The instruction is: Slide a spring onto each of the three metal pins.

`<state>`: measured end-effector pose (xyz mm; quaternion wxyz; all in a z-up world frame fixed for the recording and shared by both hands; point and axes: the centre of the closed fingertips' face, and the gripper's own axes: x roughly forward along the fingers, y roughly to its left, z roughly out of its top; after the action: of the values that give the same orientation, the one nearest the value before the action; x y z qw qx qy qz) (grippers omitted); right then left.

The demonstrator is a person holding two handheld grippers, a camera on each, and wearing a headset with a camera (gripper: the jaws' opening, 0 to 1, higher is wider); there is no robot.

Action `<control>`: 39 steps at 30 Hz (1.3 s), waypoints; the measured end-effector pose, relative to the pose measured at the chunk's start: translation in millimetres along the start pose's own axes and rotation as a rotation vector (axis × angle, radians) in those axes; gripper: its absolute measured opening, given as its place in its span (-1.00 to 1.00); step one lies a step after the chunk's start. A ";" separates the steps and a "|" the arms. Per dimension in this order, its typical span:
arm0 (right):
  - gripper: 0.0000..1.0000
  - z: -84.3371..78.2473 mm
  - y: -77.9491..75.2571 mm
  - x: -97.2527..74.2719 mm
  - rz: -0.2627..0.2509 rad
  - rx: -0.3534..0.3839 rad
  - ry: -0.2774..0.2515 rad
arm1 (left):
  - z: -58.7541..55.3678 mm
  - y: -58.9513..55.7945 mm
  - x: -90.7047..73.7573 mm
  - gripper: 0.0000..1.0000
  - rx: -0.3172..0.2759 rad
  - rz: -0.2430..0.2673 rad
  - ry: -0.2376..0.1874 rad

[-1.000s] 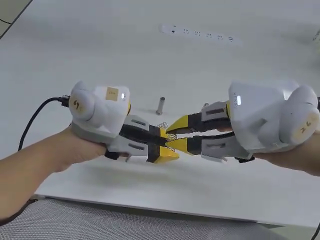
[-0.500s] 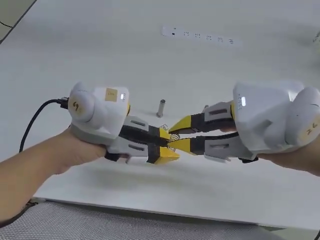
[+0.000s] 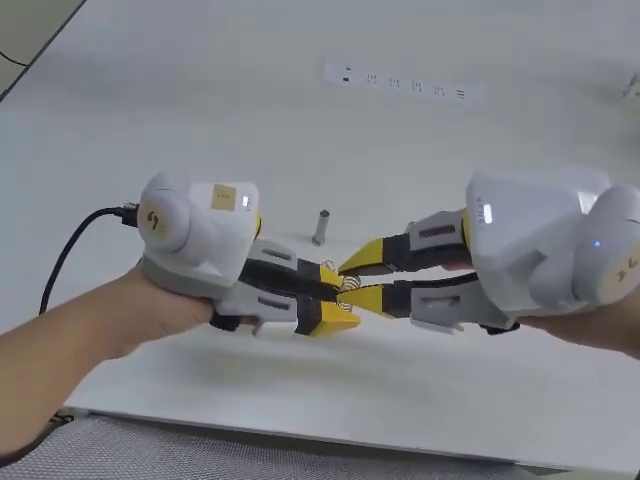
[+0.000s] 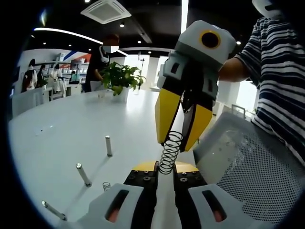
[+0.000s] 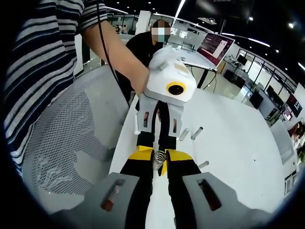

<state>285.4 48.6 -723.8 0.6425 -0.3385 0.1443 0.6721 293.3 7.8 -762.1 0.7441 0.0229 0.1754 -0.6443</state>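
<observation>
Right hand-held gripper [image 4: 177, 144] has widened around spring [image 4: 169, 155] in left hand-held gripper [image 4: 165, 169].

Big white table [image 3: 200, 90], pretty bare, with a white power strip [image 3: 400, 82] lying flat near the far side. A black cable [image 3: 70, 245] curves over the near left part of the tabletop. Grey mesh chair [image 3: 200, 450] sits right at the near edge; you can see the mesh [image 5: 62, 143] up close in the right gripper view. Room looks like an open office or showroom: potted plant [image 4: 119, 78] at the far end of the table, a person in a dark top [image 4: 100, 59] standing just behind it, a ceiling air vent [image 4: 106, 10] overhead, and a lit screen [image 5: 217, 47] further back.
</observation>
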 end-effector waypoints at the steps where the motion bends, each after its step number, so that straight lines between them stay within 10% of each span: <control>1: -0.77 0.1 -0.4 -0.1 0.000 0.001 0.000 | 0.0 0.5 0.0 -0.82 -0.007 0.001 0.001; 39: -0.77 -6.8 -17.4 -5.1 -0.055 -0.005 0.015 | -11.5 27.0 -40.4 0.16 -0.057 0.197 0.002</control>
<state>303.7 42.8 -721.3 0.6590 -0.3488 0.1382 0.6519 312.4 53.8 -766.3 0.8041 0.0196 0.1915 -0.5625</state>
